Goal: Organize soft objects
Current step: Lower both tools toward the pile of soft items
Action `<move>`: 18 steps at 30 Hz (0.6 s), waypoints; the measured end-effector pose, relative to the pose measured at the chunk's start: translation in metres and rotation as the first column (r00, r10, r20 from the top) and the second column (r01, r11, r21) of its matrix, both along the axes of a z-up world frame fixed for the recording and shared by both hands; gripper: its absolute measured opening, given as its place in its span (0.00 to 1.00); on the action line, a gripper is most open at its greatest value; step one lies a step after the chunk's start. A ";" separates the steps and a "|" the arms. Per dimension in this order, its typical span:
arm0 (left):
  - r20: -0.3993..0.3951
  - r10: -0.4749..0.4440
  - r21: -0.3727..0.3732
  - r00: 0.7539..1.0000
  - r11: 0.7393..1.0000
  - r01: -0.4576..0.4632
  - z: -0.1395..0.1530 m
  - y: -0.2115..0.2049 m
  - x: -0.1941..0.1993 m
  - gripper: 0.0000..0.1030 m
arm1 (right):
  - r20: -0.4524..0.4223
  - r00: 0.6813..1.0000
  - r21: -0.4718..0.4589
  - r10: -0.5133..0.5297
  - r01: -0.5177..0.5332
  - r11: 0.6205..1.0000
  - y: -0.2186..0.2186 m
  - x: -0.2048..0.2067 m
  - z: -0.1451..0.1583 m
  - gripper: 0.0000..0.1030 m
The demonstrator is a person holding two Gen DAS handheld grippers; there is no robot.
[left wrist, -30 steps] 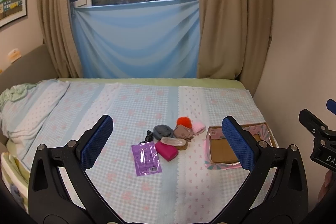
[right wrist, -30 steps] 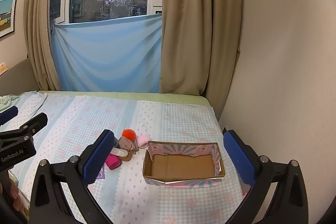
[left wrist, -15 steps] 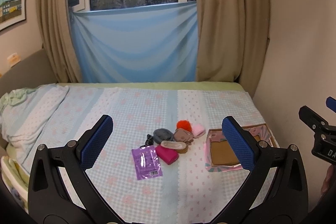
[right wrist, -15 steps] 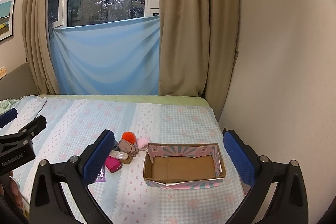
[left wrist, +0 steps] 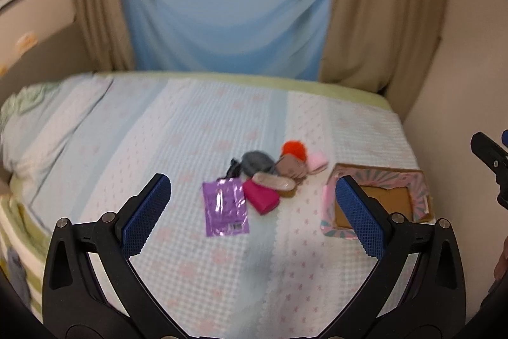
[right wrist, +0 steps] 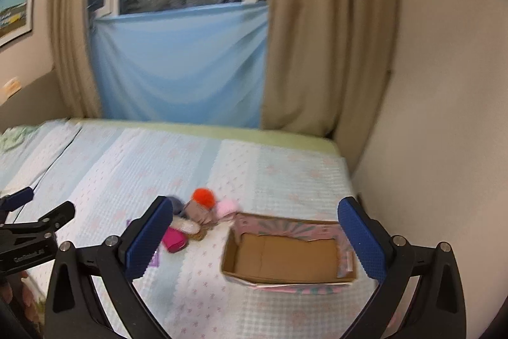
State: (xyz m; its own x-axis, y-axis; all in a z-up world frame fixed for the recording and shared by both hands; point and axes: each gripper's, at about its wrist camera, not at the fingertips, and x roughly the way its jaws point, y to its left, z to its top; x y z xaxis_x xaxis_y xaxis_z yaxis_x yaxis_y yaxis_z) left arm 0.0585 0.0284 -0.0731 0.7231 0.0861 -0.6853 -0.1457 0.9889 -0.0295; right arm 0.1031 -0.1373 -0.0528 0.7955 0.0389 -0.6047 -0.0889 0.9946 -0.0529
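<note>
A small heap of soft things lies mid-bed: an orange pompom [left wrist: 293, 148] [right wrist: 203, 196], a pink puff [left wrist: 317, 161] [right wrist: 227, 206], a grey knit piece [left wrist: 256, 162], a brown pouch [left wrist: 290, 169], a beige slipper [left wrist: 274, 181], a magenta pouch [left wrist: 261, 196] [right wrist: 173, 239] and a purple foil packet [left wrist: 225, 207]. To their right stands an empty cardboard box [left wrist: 382, 201] [right wrist: 285, 256] with pink patterned flaps. My left gripper [left wrist: 252, 213] hangs open above the bed, short of the heap. My right gripper [right wrist: 255, 242] is open too, above the box's near side.
The bed [left wrist: 190, 132] has a pale blue checked cover, with a crumpled blanket [left wrist: 28, 104] at far left. A wall [right wrist: 444, 116] runs close along the bed's right edge. Beige curtains [right wrist: 317, 53] and a blue cloth [left wrist: 225, 15] hang behind the bed.
Both cameras have tilted down and moved nearer the bed, so the heap and box look larger. Both grippers stay open. No object has moved.
</note>
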 end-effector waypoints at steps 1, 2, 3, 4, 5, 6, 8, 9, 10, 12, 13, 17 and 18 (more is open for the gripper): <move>-0.008 0.016 -0.008 1.000 1.000 -0.016 -0.008 0.002 0.002 1.00 | -0.016 0.999 0.009 0.032 -0.032 0.999 0.003 0.007 -0.008 1.00; -0.023 0.037 -0.014 0.999 0.999 -0.037 -0.020 0.006 0.005 1.00 | -0.033 0.997 0.014 0.066 -0.066 0.998 0.007 0.015 -0.018 1.00; -0.036 0.050 -0.018 0.998 0.999 -0.051 -0.028 0.009 0.008 1.00 | -0.047 0.995 0.014 0.091 -0.091 0.996 0.010 0.022 -0.026 1.00; -0.049 0.062 -0.024 0.997 0.998 -0.063 -0.036 0.012 0.011 1.00 | -0.060 0.991 0.013 0.116 -0.115 0.993 0.014 0.028 -0.034 1.00; -0.062 0.077 -0.029 0.995 0.996 -0.079 -0.047 0.017 0.016 1.00 | -0.079 0.986 0.009 0.146 -0.146 0.989 0.020 0.038 -0.045 1.00; -0.078 0.094 -0.032 0.992 0.995 -0.097 -0.057 0.021 0.020 1.00 | -0.097 0.981 0.010 0.167 -0.167 0.986 0.024 0.046 -0.054 1.00; -0.102 0.118 -0.041 0.988 0.992 -0.123 -0.077 0.029 0.029 1.00 | -0.143 0.966 0.031 0.213 -0.211 0.977 0.031 0.064 -0.073 1.00; -0.116 0.130 -0.041 0.985 0.990 -0.135 -0.089 0.033 0.034 1.00 | -0.161 0.960 0.039 0.228 -0.224 0.974 0.033 0.071 -0.081 1.00; -0.134 0.137 -0.039 0.981 0.989 -0.144 -0.101 0.036 0.040 1.00 | -0.179 0.953 0.047 0.244 -0.239 0.970 0.037 0.080 -0.092 1.00; -0.161 0.147 -0.032 0.976 0.988 -0.154 -0.123 0.041 0.050 1.00 | -0.209 0.942 0.055 0.263 -0.257 0.965 0.044 0.094 -0.111 1.00; -0.176 0.149 -0.029 0.973 0.987 -0.157 -0.133 0.043 0.055 1.00 | -0.228 0.936 0.057 0.269 -0.263 0.963 0.048 0.102 -0.120 1.00; -0.240 0.146 -0.030 0.960 0.987 -0.158 -0.188 0.052 0.086 1.00 | -0.307 0.912 0.060 0.273 -0.267 0.962 0.066 0.135 -0.166 1.00; -0.251 0.146 -0.028 0.957 0.987 -0.158 -0.199 0.053 0.093 1.00 | -0.327 0.905 0.062 0.273 -0.268 0.961 0.070 0.141 -0.176 1.00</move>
State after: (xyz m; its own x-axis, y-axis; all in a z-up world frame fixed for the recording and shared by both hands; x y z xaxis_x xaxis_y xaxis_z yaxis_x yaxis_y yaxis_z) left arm 0.1514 0.0813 -0.2717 0.5113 0.1447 -0.8471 -0.3026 0.9529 -0.0198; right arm 0.2445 -0.0669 -0.2287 0.5089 0.2354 -0.8280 -0.3646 0.9303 0.0404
